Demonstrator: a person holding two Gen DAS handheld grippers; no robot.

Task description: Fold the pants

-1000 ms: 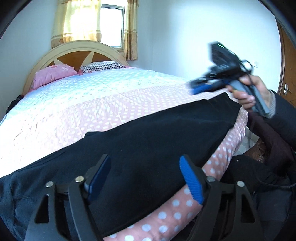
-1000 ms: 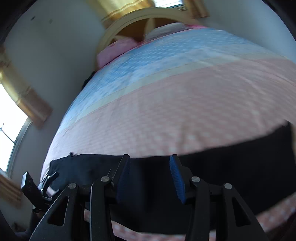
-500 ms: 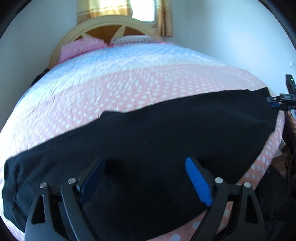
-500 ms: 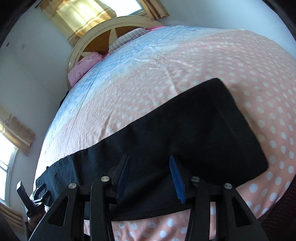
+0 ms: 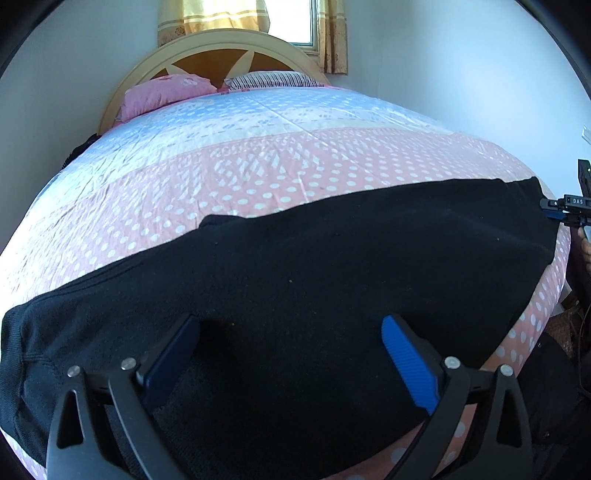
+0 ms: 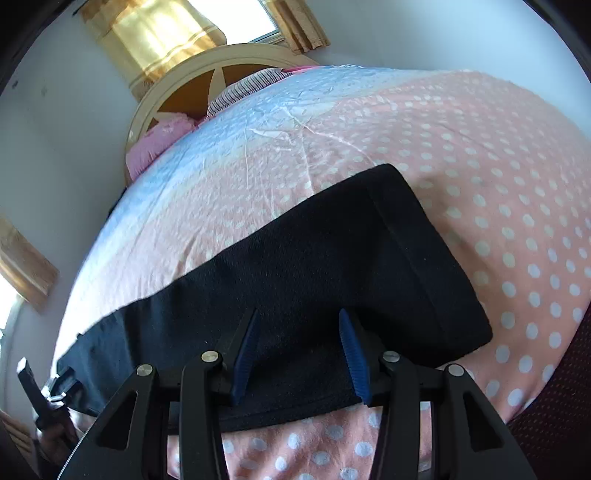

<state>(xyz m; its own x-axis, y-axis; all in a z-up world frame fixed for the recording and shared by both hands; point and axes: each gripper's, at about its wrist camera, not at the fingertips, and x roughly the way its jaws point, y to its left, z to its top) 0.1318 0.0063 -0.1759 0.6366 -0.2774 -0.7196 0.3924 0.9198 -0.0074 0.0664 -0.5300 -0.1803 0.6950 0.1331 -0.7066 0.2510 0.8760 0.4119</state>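
1. Pants: we log one black pair, laid flat and lengthwise along the near edge of the bed. In the left wrist view they run from the lower left to the far right. In the right wrist view one squared end lies on the bedspread, with a narrow band running along its edge.

2. Left gripper: we hold it angled down over the pants near one end. Its jaws are opening and stand wide apart. The blue pads hover over the cloth with fabric below the gap, and we see no cloth pinched between them.

3. Right gripper: we hold it angled down over the pants close to the squared end. Its jaws stand partly apart with black cloth under the gap. We cannot tell whether the pads press on the fabric.

4. Bed: a pink bedspread with white dots, turning pale blue toward the head.

5. Pillows: one pink and one striped, side by side against the headboard.

6. Window: above the headboard, flanked by yellow curtains.
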